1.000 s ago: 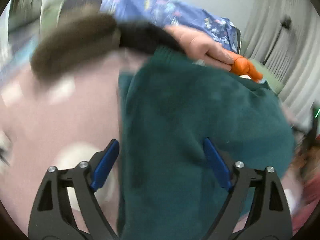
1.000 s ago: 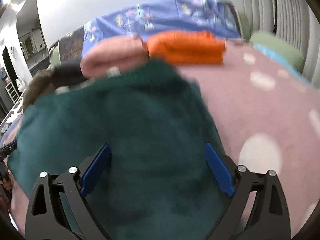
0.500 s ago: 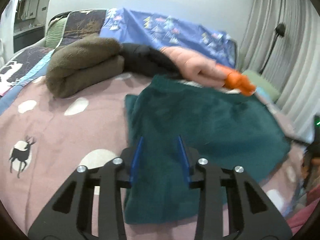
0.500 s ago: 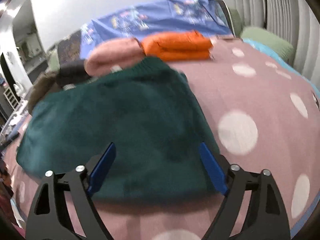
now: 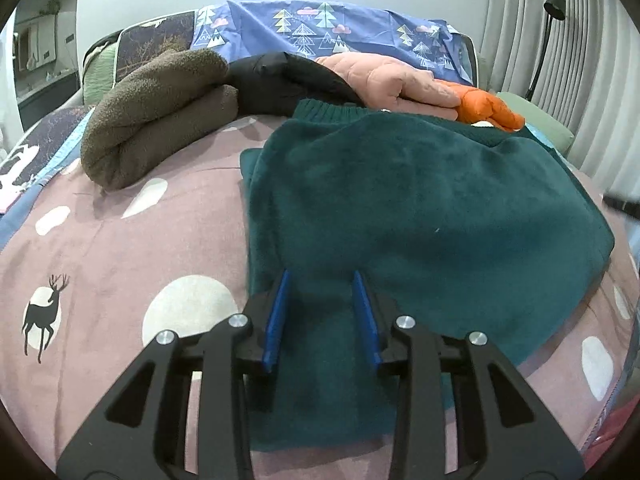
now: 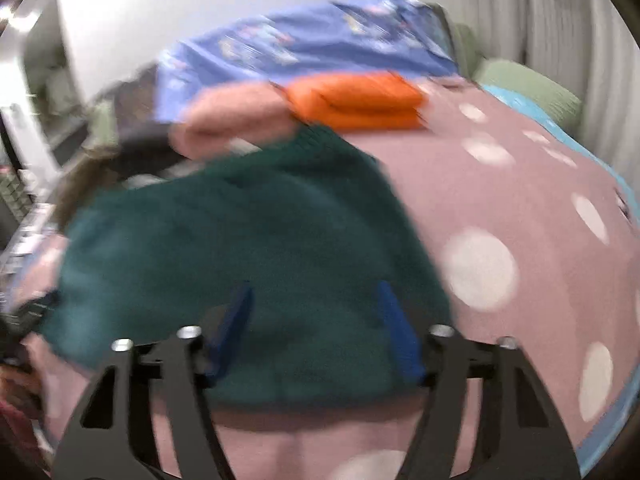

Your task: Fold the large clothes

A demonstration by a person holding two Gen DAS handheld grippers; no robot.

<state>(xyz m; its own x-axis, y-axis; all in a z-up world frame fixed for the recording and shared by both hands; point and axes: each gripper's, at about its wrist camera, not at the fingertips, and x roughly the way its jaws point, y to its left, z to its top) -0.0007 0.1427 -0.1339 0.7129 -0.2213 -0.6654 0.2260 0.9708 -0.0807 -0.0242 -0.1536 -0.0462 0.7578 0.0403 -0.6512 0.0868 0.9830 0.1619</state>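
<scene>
Your green sweater (image 5: pixel 420 216) lies folded on the pink bedspread (image 5: pixel 120 248), its ribbed collar toward the far end of the bed, close to the row of folded clothes there. In that row you have a brown fleece (image 5: pixel 160 108) on the left, then a black garment (image 5: pixel 280 80), a peach quilted jacket (image 5: pixel 388 80) and an orange jacket (image 5: pixel 488 110) on the right, all in front of a blue tree-print cover (image 5: pixel 320 28).

Your left gripper (image 5: pixel 320 316) sits over the near left part of the sweater, its fingers (image 5: pixel 276 320) narrowed to a small gap with green fabric showing between them; whether the blue pads pinch the cloth or only hover over it cannot be told from this view.

Your right gripper (image 6: pixel 316 328) is over the near edge of the sweater (image 6: pixel 248 248), seen through heavy blur. Its fingers (image 6: pixel 396 332) are closing and stand apart, with the sweater behind the gap and nothing pressed between the pads. White dots mark the bedspread (image 6: pixel 520 208) to the right of the sweater.
</scene>
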